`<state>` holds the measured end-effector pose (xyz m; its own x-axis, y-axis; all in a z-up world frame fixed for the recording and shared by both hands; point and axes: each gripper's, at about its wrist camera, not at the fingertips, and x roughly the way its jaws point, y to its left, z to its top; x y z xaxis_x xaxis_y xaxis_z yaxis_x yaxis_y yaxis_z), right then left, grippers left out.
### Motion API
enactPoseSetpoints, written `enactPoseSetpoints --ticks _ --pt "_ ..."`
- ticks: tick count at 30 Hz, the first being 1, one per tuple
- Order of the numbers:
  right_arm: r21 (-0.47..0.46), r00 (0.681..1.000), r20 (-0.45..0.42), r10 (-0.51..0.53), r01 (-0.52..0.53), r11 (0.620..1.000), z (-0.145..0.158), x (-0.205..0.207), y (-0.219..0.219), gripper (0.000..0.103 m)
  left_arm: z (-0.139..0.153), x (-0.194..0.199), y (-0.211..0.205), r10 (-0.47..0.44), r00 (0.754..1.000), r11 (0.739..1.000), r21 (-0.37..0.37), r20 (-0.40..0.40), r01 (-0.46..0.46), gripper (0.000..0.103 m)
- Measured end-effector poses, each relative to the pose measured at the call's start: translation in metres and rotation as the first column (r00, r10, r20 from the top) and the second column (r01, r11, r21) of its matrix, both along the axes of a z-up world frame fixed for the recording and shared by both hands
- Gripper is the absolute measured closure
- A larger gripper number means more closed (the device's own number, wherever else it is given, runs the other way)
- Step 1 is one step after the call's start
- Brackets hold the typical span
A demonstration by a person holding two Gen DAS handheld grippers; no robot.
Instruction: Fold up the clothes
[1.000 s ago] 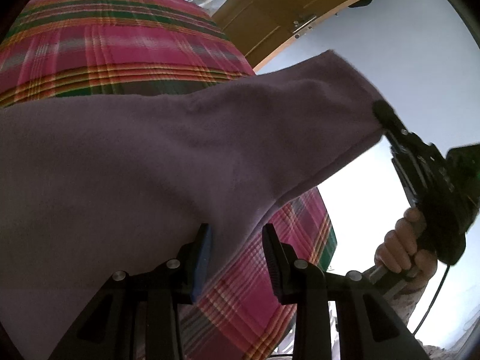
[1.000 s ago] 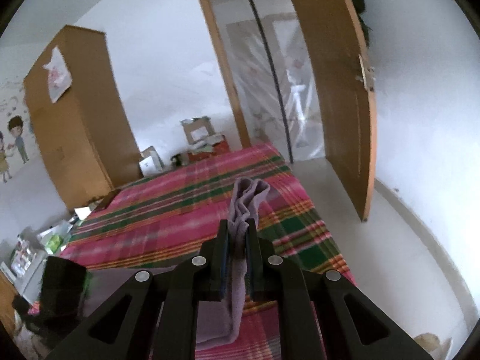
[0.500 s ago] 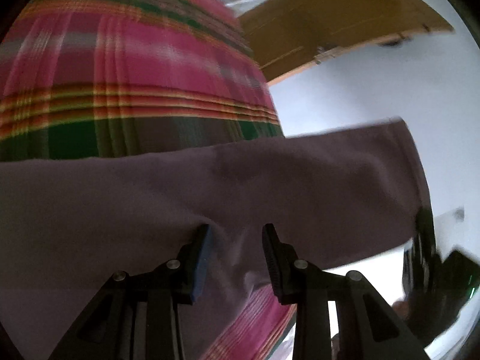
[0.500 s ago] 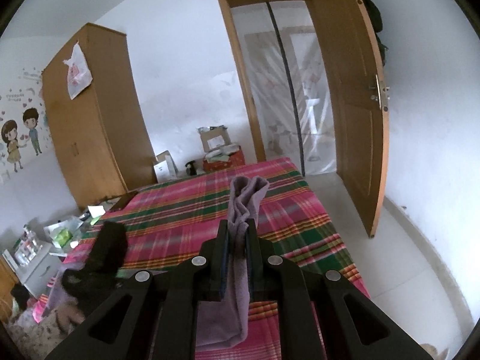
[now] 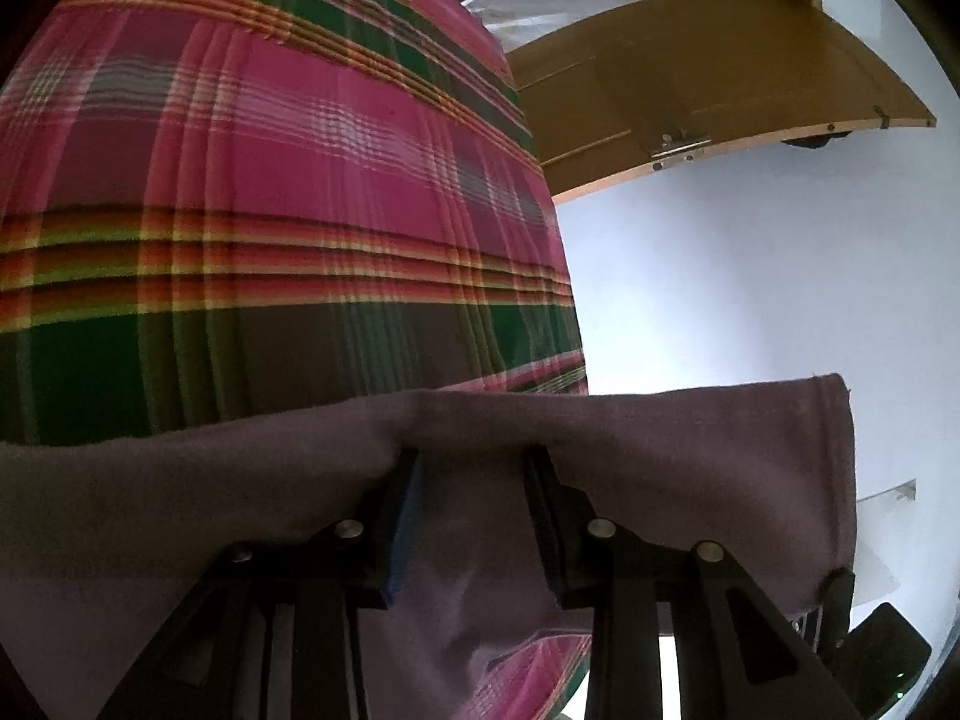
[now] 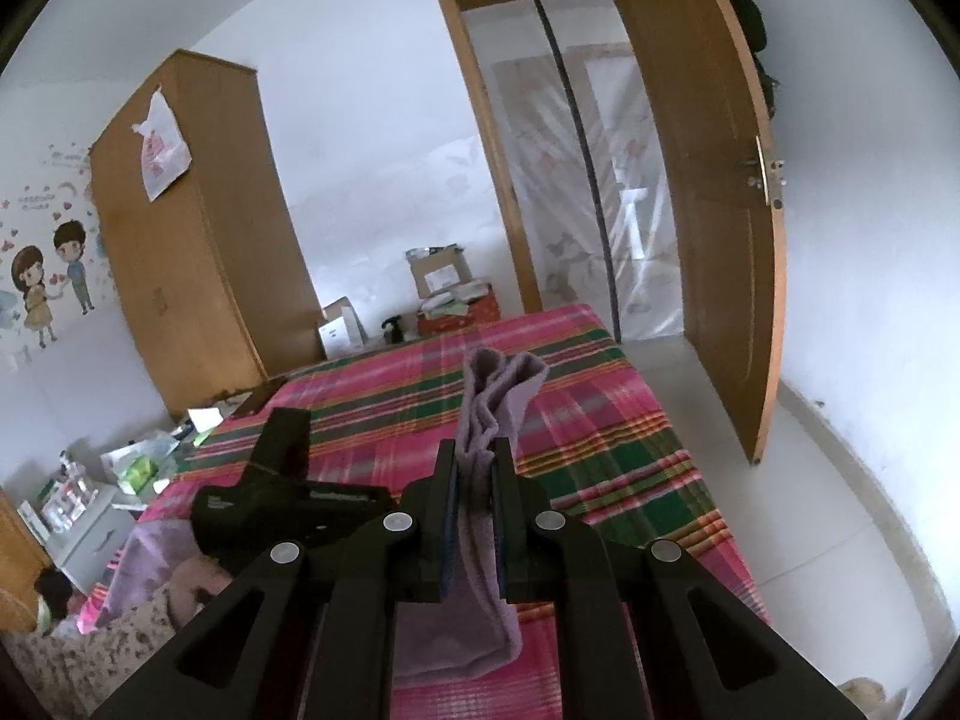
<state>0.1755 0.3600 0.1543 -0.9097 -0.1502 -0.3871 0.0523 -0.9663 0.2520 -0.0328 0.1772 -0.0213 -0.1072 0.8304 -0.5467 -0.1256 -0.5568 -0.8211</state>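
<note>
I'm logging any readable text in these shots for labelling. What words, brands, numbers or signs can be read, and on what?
None can be read.
Plastic bag hanging on the wardrobe: red print, too blurred.
Wall sticker of two cartoon children: small lettering above, too small.
Cardboard boxes beyond the bed: labels too small.
Left gripper's body: faint pale marking, unreadable.
Purple garment: no print visible.
</note>
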Motion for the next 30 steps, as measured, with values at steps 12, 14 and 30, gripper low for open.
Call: enactPoseSetpoints --ticks 12,14,30 --pt "0.023 0.995 -0.019 0.097 -0.096 0.995 0.006 0.0 -0.041 0.093 0.032 0.017 -0.047 0.125 0.991 0.991 0.059 -0.04 -0.123 0.069" --pt "0.039 0.993 -0.017 0.121 -0.12 0.992 0.005 -0.002 -0.053 0.093 0.04 0.023 -0.06 0.148 0.988 0.987 0.073 -0.046 -0.145 0.069" --pt "0.059 0.948 0.088 0.304 -0.31 0.949 -0.035 -0.027 -0.145 0.093 0.073 0.065 -0.152 0.261 0.958 0.963 0.098 -0.12 -0.251 0.069"
